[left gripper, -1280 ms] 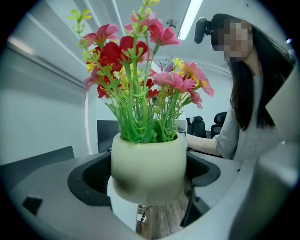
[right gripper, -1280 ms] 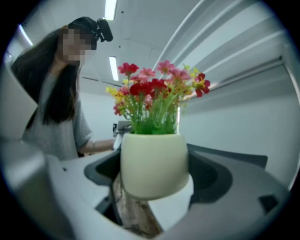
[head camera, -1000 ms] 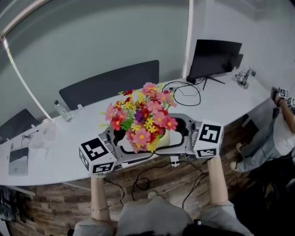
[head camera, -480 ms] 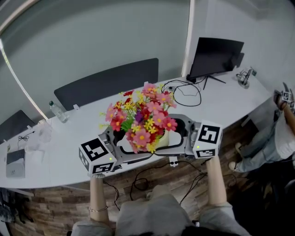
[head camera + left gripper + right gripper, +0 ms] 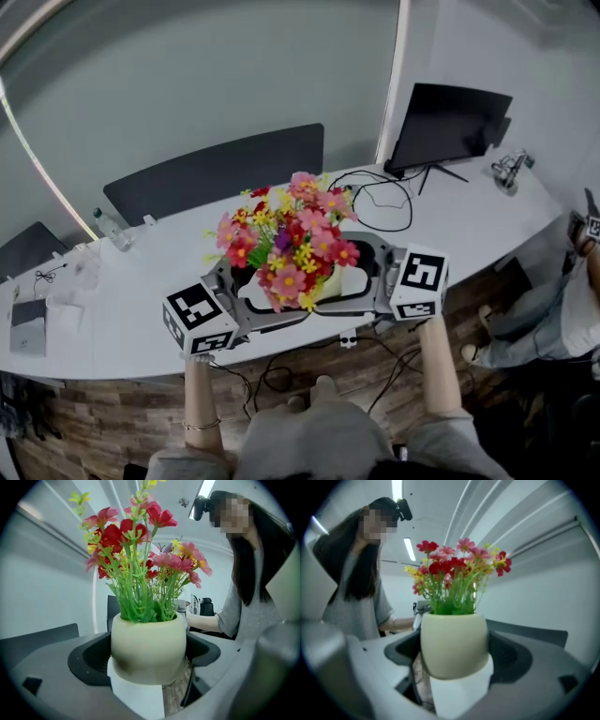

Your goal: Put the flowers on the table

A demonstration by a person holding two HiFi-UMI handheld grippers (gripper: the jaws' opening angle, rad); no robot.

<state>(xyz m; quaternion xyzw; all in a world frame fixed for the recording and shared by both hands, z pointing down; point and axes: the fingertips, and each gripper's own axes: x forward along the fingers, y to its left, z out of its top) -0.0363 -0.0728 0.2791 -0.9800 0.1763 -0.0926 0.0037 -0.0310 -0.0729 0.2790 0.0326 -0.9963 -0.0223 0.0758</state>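
A cream pot [image 5: 330, 282] of pink, red and yellow flowers [image 5: 286, 239] hangs over the front edge of the white curved table [image 5: 131, 300]. My left gripper [image 5: 281, 298] and right gripper [image 5: 354, 275] clasp it from opposite sides, each one shut on it. In the left gripper view the pot [image 5: 148, 646] fills the gap between that gripper's [image 5: 143, 674] grey jaws, with green stems rising from it. The right gripper view shows the same pot [image 5: 454, 644] wedged between the jaws of that gripper [image 5: 457, 672]. The pot's underside is hidden.
On the table are a black monitor [image 5: 450, 117] at the back right, looped cables [image 5: 375, 197], a water bottle [image 5: 111, 228] and a dark flat device [image 5: 28, 333] at the left. A dark chair back [image 5: 216, 169] stands behind. Another person [image 5: 562, 309] is at the right edge.
The pot stays clasped between both grippers at about the same spot in view. The table and monitor have shifted slightly right, and the person at the right has slid toward the frame's edge.
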